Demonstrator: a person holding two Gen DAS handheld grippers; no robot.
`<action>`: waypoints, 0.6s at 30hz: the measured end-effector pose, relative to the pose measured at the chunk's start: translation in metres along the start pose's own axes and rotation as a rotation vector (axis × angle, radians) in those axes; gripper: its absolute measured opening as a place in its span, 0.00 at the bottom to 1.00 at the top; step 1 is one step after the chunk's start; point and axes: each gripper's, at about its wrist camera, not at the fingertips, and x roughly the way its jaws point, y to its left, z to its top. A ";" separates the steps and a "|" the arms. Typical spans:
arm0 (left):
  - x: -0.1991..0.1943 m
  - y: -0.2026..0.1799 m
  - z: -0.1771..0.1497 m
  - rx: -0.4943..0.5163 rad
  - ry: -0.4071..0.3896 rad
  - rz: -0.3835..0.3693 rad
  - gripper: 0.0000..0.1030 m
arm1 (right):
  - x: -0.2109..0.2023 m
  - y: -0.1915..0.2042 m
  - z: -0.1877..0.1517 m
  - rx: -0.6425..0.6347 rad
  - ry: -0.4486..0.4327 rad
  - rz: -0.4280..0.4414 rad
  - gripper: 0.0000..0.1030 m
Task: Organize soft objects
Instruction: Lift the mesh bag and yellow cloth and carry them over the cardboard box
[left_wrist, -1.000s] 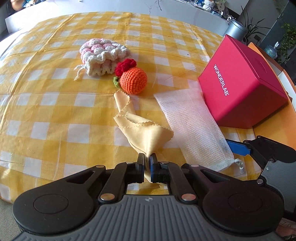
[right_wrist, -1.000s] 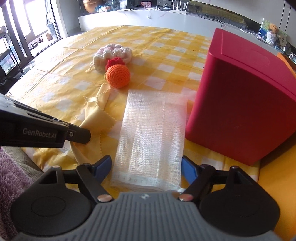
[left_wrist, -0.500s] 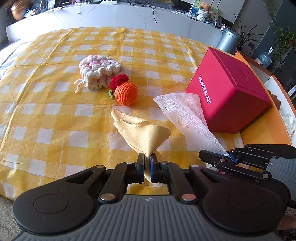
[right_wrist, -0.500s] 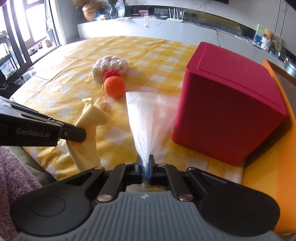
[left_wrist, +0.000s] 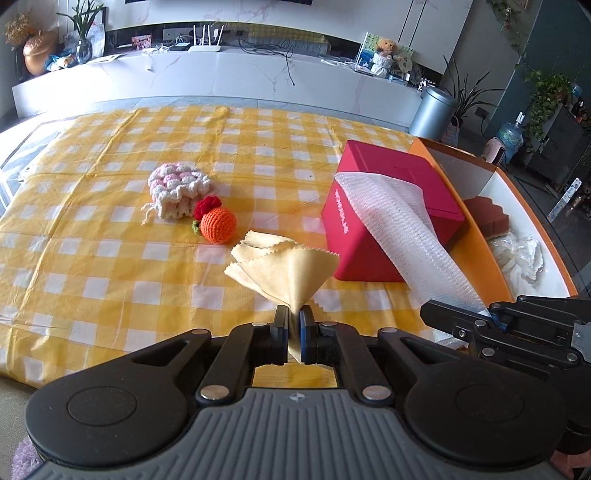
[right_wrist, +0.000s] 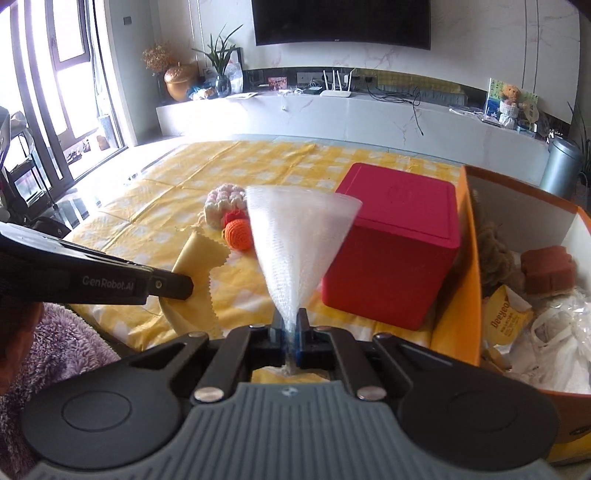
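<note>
Fingers of left gripper (left_wrist: 293, 329) clamped on yellow cloth (left_wrist: 284, 268), lifted off checked tablecloth (left_wrist: 92, 266). Right gripper (right_wrist: 290, 338) pinches white mesh cloth (right_wrist: 295, 236), hanging in front of red box (right_wrist: 395, 243). Crochet orange (left_wrist: 218, 225) lies beside crochet pouch (left_wrist: 177, 190).

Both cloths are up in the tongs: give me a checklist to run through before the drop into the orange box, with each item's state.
1. Left tongs pinch the yellow cloth: ok, bunched between shut pads.
2. Right tongs pinch the white mesh cloth: ok, gathered between shut pads.
3. Both cloths lifted off the checked tablecloth: ok, they fan out above it.
4. Orange box open on top: ok, with a brown block and white bags already inside.
5. Room left in the box for both cloths: cannot tell.
6. Red box out of the way: cannot tell, it stands right beside the orange box.
</note>
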 end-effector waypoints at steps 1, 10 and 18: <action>-0.004 -0.004 0.000 0.005 -0.009 -0.003 0.06 | -0.006 -0.002 0.000 0.003 -0.012 -0.004 0.01; -0.028 -0.061 0.011 0.113 -0.092 -0.050 0.06 | -0.066 -0.036 -0.008 0.089 -0.132 -0.078 0.01; -0.021 -0.135 0.027 0.298 -0.103 -0.145 0.06 | -0.101 -0.092 -0.017 0.172 -0.141 -0.157 0.01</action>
